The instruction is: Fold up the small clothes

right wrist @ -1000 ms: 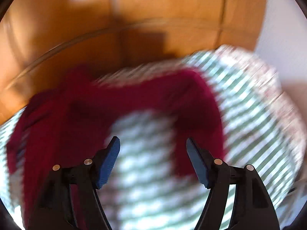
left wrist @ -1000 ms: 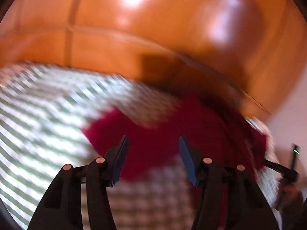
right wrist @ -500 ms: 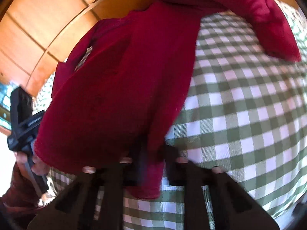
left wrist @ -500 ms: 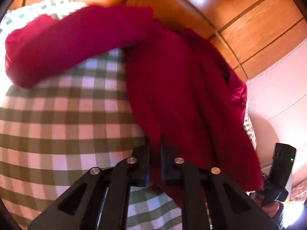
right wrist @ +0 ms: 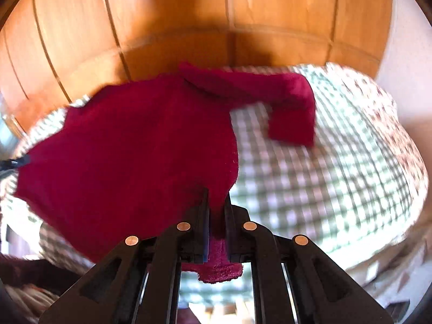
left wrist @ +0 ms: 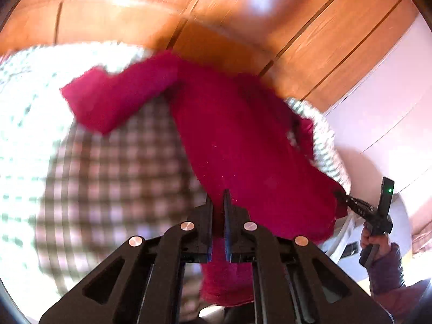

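A small dark red sweater (left wrist: 243, 140) is held up above a green and white checked cloth (left wrist: 113, 162). My left gripper (left wrist: 218, 202) is shut on one lower corner of it. My right gripper (right wrist: 218, 197) is shut on the other lower corner, and the sweater (right wrist: 129, 151) stretches to the left in the right wrist view. One sleeve (left wrist: 108, 100) hangs out to the left in the left wrist view; the other sleeve (right wrist: 291, 100) bends down at the right in the right wrist view. My right gripper also shows at the far right of the left wrist view (left wrist: 343, 197).
The checked cloth (right wrist: 337, 162) covers a padded surface. A wooden panelled wall (left wrist: 243, 13) stands behind it, and a pale wall (left wrist: 391, 94) is at the right. The person's hand (left wrist: 378, 243) holds the other gripper's handle.
Both grippers closed on the sweater's lower corners about half a second ago. They have since lifted it, so it now hangs stretched above the cloth with the sleeves dangling.
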A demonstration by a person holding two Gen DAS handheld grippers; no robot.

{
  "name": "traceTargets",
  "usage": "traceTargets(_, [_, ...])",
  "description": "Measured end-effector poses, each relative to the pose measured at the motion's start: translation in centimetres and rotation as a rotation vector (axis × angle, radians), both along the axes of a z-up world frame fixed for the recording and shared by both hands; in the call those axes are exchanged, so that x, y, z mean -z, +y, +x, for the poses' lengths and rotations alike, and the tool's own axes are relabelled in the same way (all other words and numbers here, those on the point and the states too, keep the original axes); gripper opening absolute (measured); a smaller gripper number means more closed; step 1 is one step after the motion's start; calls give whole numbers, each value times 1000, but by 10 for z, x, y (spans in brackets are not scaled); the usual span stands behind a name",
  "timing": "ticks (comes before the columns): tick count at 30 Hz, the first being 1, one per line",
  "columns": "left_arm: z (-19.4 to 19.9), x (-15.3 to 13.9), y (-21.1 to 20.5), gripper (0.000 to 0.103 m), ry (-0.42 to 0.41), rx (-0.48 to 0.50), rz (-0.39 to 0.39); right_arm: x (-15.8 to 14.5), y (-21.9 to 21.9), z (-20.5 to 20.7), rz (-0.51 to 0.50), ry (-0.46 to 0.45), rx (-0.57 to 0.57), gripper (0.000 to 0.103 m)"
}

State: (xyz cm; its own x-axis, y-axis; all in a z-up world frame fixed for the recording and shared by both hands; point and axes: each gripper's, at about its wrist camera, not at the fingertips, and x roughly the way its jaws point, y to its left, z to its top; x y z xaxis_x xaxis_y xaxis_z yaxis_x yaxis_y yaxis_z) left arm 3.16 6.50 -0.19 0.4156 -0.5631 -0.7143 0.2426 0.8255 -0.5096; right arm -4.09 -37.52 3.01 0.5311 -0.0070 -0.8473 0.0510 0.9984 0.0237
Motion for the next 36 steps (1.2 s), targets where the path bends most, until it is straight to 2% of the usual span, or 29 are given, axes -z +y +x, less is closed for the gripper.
traceTargets(3, [-7, 37, -7, 8, 98, -22, 34, 43, -8, -3, -43, 101, 42, 7])
traceTargets(4, [-7, 47, -7, 13, 124, -36, 43, 54, -10, -3, -49, 126, 53, 7])
traceTargets(5, [-6, 56, -1, 26, 150, -73, 27, 64, -11, -1, -56, 155, 60, 7])
traceTargets(7, [-4, 60, 16, 38, 154, -153, 4, 69, -13, -5, -54, 164, 67, 8])
traceTargets(8, [-3, 58, 26, 43, 141, -199, 11, 66, -12, -3, -72, 153, 78, 18])
traceTargets(9, [-1, 54, 35, 45, 115, -242, 29, 63, -11, -3, -90, 140, 90, 39])
traceTargets(11, [6, 47, 47, 56, 56, -307, 105, 51, -5, -1, -113, 82, 110, 64])
traceTargets(13, [15, 41, 62, 59, 0, -381, 237, 43, 5, 2, -105, 45, 96, 65])
traceTargets(15, [24, 34, 74, 63, -52, -421, 321, 36, 26, 10, -74, 12, 56, 65])
traceTargets(17, [30, 28, 80, 70, -123, -432, 401, 36, 47, 21, -41, -1, 7, 65])
traceTargets(19, [41, 30, 79, 73, -168, -401, 479, 41, 76, 32, -3, 0, -54, 65])
traceTargets(21, [56, 35, 82, 73, -172, -378, 525, 48, 106, 42, 44, 15, -112, 65])
traceTargets(22, [67, 41, 78, 74, -162, -377, 524, 52, 118, 47, 57, 23, -136, 65])
traceTargets(24, [84, 41, 94, 76, -120, -408, 478, 59, 144, 53, 66, 35, -188, 65])
traceTargets(27, [110, 38, 115, 76, -100, -470, 368, 68, 174, 58, 68, 57, -253, 65])
traceTargets(28, [122, 38, 120, 76, -89, -464, 347, 70, 179, 59, 60, 63, -266, 65])
traceTargets(33, [192, 64, 128, 76, 7, -453, 313, 76, 186, 68, 49, 68, -269, 70])
traceTargets(34, [201, 69, 127, 72, 21, -450, 297, 76, 184, 69, 57, 71, -264, 70])
traceTargets(36, [210, 77, 122, 32, 44, -424, 264, 79, 182, 71, 72, 75, -258, 71])
